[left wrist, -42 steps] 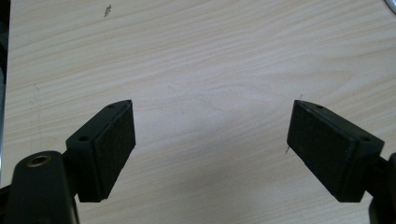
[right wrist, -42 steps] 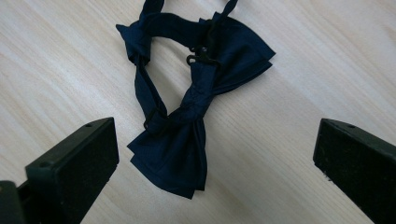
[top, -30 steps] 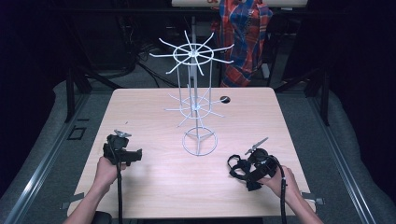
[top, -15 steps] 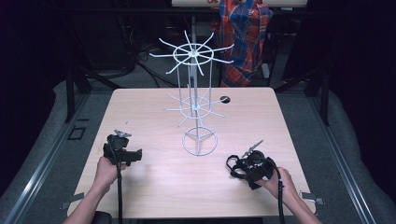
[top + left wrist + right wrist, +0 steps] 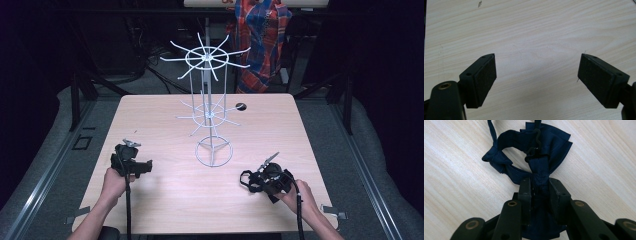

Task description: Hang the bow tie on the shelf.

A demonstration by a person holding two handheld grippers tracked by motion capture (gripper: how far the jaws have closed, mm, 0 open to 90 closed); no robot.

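I had just closed the right tongs on the navy bow tie, lying on the table right of the wire rack. Left tongs stood spread, empty. Next move, I judged: lift toward a rack hook.

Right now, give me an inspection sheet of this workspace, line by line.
Surface: light wooden table, bare around the rack.
Job's things: navy bow tie with a black hook, lying on the table; white wire display rack upright at mid-table, its arms bare.
Clutter: small dark round spot beyond the rack.
Grippers: left hand-held gripper open over bare wood; right hand-held gripper has just been closing and is now shut on the bow tie.
Cables: one trails from each gripper toward the person.
Surroundings: dark room, plaid cloth behind the table.
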